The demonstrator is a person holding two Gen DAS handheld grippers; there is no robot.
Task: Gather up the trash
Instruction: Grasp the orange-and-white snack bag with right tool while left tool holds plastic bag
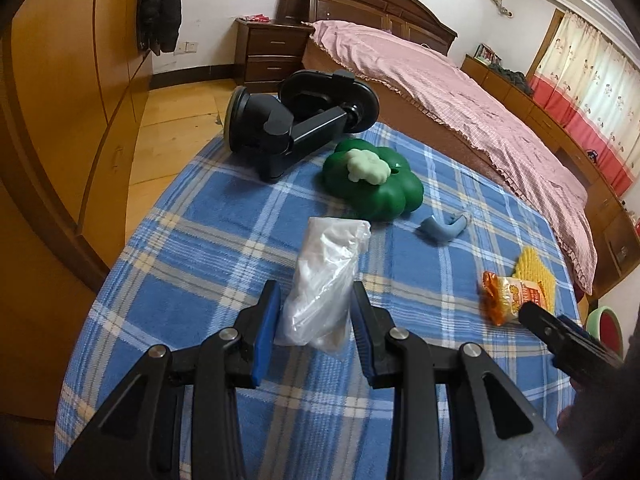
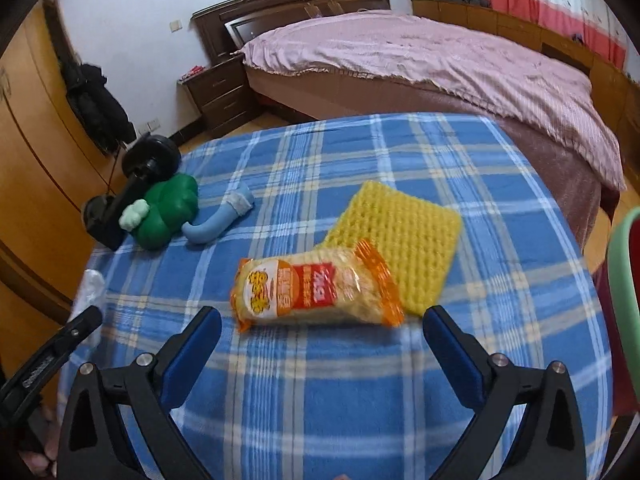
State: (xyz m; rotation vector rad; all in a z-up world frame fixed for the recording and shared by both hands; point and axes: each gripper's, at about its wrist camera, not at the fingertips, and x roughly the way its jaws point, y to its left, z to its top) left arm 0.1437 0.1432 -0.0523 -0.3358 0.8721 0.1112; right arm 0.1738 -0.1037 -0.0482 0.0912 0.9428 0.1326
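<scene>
Blue plaid cloth (image 1: 208,216) covers the work surface; trash and odd items lie scattered on it.

Left wrist view: left gripper (image 1: 316,312) closed on a clear plastic bag (image 1: 324,276), blue pads pressing its crumpled lower part from both sides, the bag's top reaching away over the cloth. Beyond it a green clover-shaped toy (image 1: 376,188) with a pale lump on top; far left of that, a black suction mount (image 1: 288,120) lying on its side. A small grey-blue curved piece (image 1: 442,230) lies right of the toy. At the right edge, the snack packet (image 1: 508,294) and a corner of the yellow foam net (image 1: 534,270) are partly hidden by the tip of the right gripper (image 1: 536,316).

Right wrist view: right gripper (image 2: 322,322) spread wide, nothing between the pads. Snack packet (image 2: 316,292) lies whole on the cloth just beyond the fingertips, apart from both. Foam net (image 2: 400,240) shows fully here, a yellow square, its near corner tucked under the packet. Only a sliver of the bag (image 2: 90,288) appears at far left, above one finger of the left gripper (image 2: 86,322). A green-rimmed bin (image 2: 624,280) stands at the right edge, barely seen in the other view.

Background: a bed (image 2: 440,64) with pink cover.
</scene>
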